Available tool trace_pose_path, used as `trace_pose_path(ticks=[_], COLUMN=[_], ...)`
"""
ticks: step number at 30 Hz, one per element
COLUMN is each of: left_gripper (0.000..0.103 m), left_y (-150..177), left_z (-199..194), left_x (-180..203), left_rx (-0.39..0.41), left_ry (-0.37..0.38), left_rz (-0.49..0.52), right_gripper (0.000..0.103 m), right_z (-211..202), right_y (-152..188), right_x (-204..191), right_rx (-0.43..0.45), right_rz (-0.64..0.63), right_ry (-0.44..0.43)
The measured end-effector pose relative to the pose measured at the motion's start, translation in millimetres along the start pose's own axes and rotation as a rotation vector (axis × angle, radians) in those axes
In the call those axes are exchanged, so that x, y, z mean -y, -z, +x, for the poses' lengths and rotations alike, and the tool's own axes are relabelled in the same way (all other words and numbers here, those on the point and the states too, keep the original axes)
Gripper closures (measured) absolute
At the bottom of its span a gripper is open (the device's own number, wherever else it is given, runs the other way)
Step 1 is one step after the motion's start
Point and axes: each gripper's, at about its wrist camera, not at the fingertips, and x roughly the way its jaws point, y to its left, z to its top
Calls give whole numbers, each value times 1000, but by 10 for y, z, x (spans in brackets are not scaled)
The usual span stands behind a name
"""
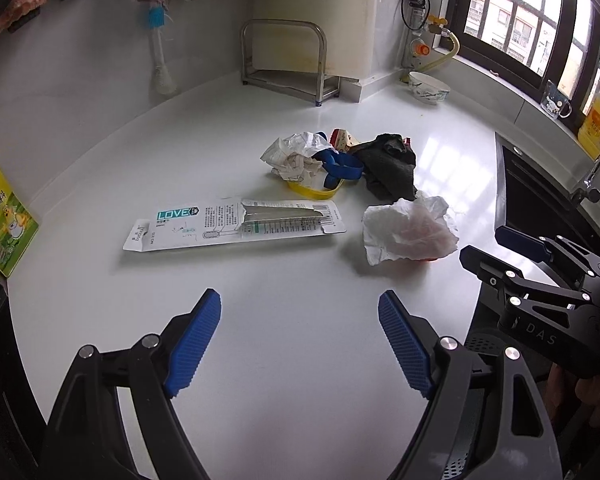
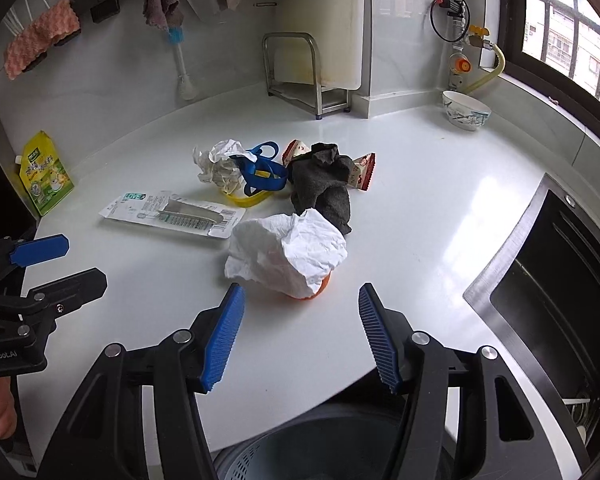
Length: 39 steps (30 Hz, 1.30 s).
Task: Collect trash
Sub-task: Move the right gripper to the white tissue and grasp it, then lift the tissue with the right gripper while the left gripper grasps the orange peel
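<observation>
Two grippers hover over the white counter (image 2: 440, 208), both spread wide and holding nothing. Closest bit of trash is the crumpled tissue (image 2: 288, 254), sitting dead ahead of the right gripper (image 2: 300, 336), just past its tips, with the sink (image 2: 560, 280) off to its right. From the left gripper (image 1: 300, 340) it's further off to the right, so I'd bet the right one goes first.

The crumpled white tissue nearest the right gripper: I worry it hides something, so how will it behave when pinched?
The crumpled white tissue looks thin and creased, so it will probably collapse and lift lightly. Something orange shows under its edge; it may stay behind or roll out on the glossy countertop.
</observation>
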Motion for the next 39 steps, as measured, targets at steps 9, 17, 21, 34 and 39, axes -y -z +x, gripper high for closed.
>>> trace_pose_path(ticks=[9,17,21,34,39], left_gripper=[23,23,23,23,23], left_y=[-158,-275,-291,-332,-344], left_z=[277,442,490,490,523], left_x=[-234,-234,-236,-321,-352], left_rx=[-14,-18,-15,22,27], left_ry=[49,87,100,117,123], left_rz=[56,104,123,136,151], right_gripper=[46,46,71,97,97], right_z=[353,590,710,184,-33], right_y=[-178,-239,-249,-355,-329], right_x=[-40,-149,-210,-46,78], right_rx=[-8,-25,-59,39,61], right_rz=[27,-6,-33,135,215], right_ry=[72,143,155,67,17])
